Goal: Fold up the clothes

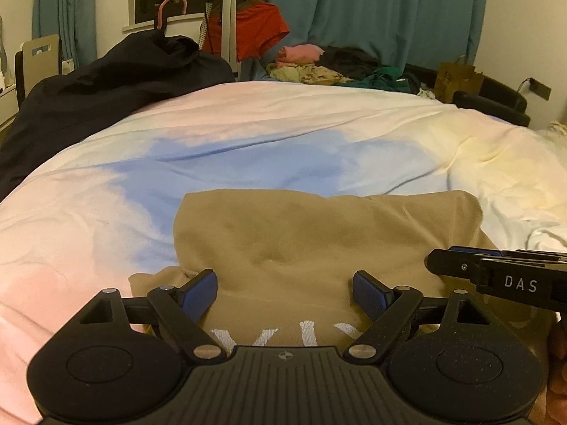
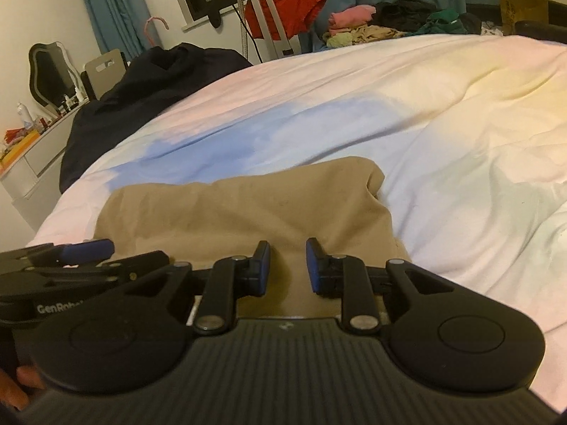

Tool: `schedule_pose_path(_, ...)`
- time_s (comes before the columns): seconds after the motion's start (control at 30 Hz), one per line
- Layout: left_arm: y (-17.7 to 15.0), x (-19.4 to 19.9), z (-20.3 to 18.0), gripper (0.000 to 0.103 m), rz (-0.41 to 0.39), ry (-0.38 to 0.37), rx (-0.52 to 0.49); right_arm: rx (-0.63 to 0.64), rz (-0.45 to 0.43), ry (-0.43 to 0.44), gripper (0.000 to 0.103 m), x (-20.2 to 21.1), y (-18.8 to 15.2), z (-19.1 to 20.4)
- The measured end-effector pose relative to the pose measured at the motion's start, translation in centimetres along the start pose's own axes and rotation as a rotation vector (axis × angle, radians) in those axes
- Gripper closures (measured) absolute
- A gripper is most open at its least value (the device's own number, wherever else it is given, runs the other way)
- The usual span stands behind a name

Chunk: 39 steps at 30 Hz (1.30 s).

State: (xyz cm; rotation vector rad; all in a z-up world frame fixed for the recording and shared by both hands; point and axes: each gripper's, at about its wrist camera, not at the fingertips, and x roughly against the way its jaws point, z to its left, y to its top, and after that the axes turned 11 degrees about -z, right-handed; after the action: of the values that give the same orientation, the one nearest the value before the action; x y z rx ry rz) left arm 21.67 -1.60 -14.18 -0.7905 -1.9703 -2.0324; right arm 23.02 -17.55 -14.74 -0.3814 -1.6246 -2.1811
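Tan sweatshirt-weight garment [image 1: 319, 244], soft knit, white embroidered lettering at near edge: lying on bed [image 1: 248, 134] atop pastel pink, blue and yellow duvet, close to near side. Already doubled over itself into a compact, roughly rectangular bundle; far edge rounded like a fold, small flap of same cloth protruding at near left corner. Long axis running left to right across both wrist views.

Left tool [image 1: 283, 294], black frame with blue pads: jaws spread wide, nothing between them, poised just above near edge of garment over the lettering. Garment lying straight ahead, along the fingers.

Right tool [image 2: 287, 265], same make: jaws parted by a narrower gap, nothing gripped, hovering over near right portion of garment. Both tools side by side, near each other; neither plainly nearer to the cloth.

Stage: fits either a bundle awaiting a further fold or one just completed and released; not settled by these views. Any further fold judged to run away from the tools, across the short axis.

Elsewhere: dark navy garment [image 1: 106, 81] heaped at far left of bed; mixed pile of pink, olive, black and green clothes [image 1: 329, 65] at far end; red garment [image 1: 260, 28] hung on a stand; teal curtains [image 1: 372, 10] behind.
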Motion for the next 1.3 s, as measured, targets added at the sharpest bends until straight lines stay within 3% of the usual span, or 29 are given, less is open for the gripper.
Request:
schedule_pose_path(0.3,-0.7,7.2,-0.8,0.018,-0.028,-0.034,0.005,0.006,0.0,-0.028,0.075,5.3,-1.0,1.2)
schedule_pose_path(0.5,-3.3,6.4,-0.5,0.015,0.099,0.025,0.094,0.005,0.014,-0.053,0.075,8.7,-2.0,2.0)
schedule_pose_path(0.63,-3.2,6.9,-0.6,0.015,0.107,0.033,0.096,0.071,0.059,-0.08,0.076,7.6,-3.5,2.6)
schedule_pose_path(0.7,-3.0,7.8,-0.1,0.015,0.119,0.014,0.148,0.095,0.06,-0.09,0.076,7.5,-3.8,2.9)
schedule_pose_path(0.93,-4.0,11.9,4.7,0.015,0.193,-0.104,0.6,0.018,0.063,-0.083,0.076,8.0,-3.6,2.0)
schedule_pose_path(1.0,-4.8,12.1,5.3,0.015,0.216,-0.119,0.681,0.026,0.065,-0.088,0.076,7.9,-3.7,2.2)
schedule_pose_path(1.17,-6.1,9.0,5.8,0.017,0.254,-0.143,0.781,0.045,0.063,-0.1,0.075,7.9,-3.7,2.7)
schedule_pose_path(1.3,-5.6,8.1,5.7,0.022,0.17,-0.16,0.787,0.013,0.06,-0.094,0.075,7.9,-3.6,2.2)
